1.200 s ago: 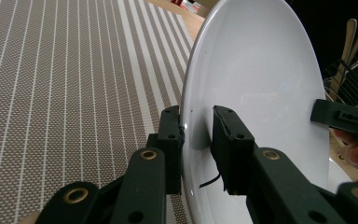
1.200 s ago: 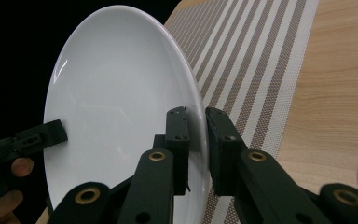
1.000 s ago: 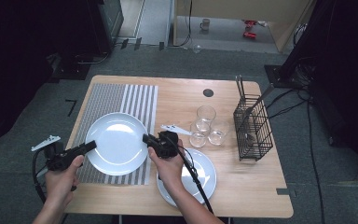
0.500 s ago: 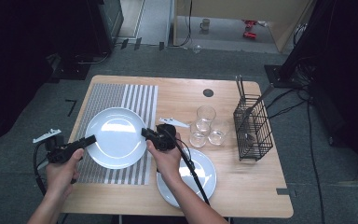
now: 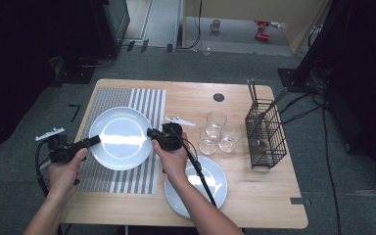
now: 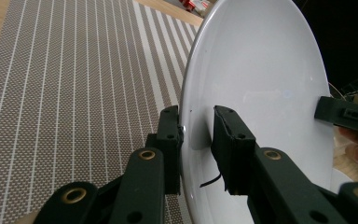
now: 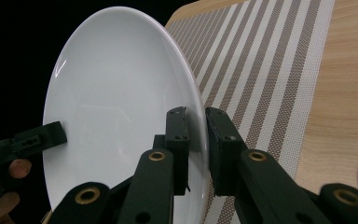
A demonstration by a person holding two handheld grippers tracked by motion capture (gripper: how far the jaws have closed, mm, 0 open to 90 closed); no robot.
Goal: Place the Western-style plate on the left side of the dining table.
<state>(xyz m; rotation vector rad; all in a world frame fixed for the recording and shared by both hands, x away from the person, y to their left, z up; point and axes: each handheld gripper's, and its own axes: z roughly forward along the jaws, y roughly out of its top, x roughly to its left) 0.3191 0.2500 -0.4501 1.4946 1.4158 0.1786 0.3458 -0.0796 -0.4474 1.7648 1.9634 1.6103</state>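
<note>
Carry step: left gripper (image 5: pixel 94 141) and right gripper (image 5: pixel 152 132) each clamp opposite rims of the white plate (image 5: pixel 121 138), held above the striped mat (image 5: pixel 149 105) near the table's left edge. Next: set down level, release together.

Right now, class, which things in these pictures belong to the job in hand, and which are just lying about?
In the job:
- white plate, gripped at opposite rims
- left gripper, shut on its rim
- right gripper, shut on its rim
- striped placemat beneath it

Lying about:
- second plate near the table's front edge
- three glasses
- wire basket
</note>
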